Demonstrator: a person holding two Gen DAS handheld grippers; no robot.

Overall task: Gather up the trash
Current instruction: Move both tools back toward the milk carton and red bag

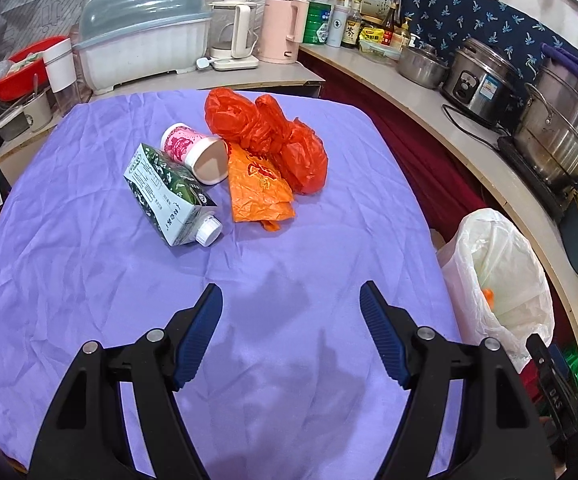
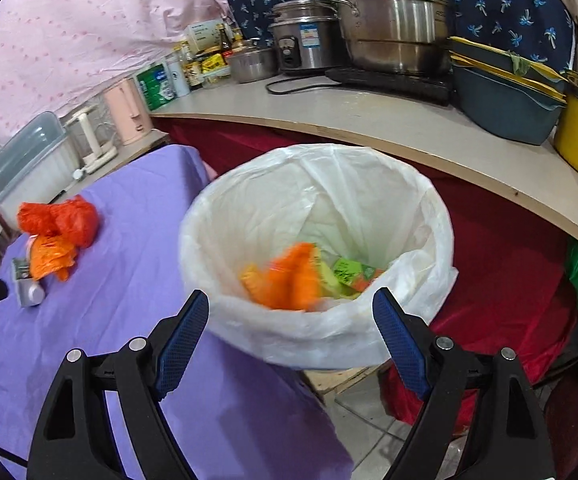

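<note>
On the purple tablecloth [image 1: 89, 280] lie a green-and-white carton [image 1: 171, 196], a pink paper cup [image 1: 197, 152] on its side, an orange wrapper [image 1: 257, 188] and a red plastic bag [image 1: 273, 132]. My left gripper [image 1: 291, 304] is open and empty, above the cloth, nearer than the pile. My right gripper [image 2: 291, 312] is open and empty above the white-lined trash bin [image 2: 329, 332]. A blurred orange piece [image 2: 289, 276] is inside the bin with green scraps [image 2: 347, 272]. The bin also shows in the left wrist view [image 1: 501, 280], right of the table.
A curved counter [image 2: 369, 120] behind the bin holds steel pots [image 2: 397, 12], a rice cooker [image 2: 301, 44], bowls and bottles. A dish rack [image 1: 145, 36], kettles [image 1: 281, 30] and a red basin [image 1: 21, 72] stand beyond the table. Red cloth [image 2: 509, 280] hangs under the counter.
</note>
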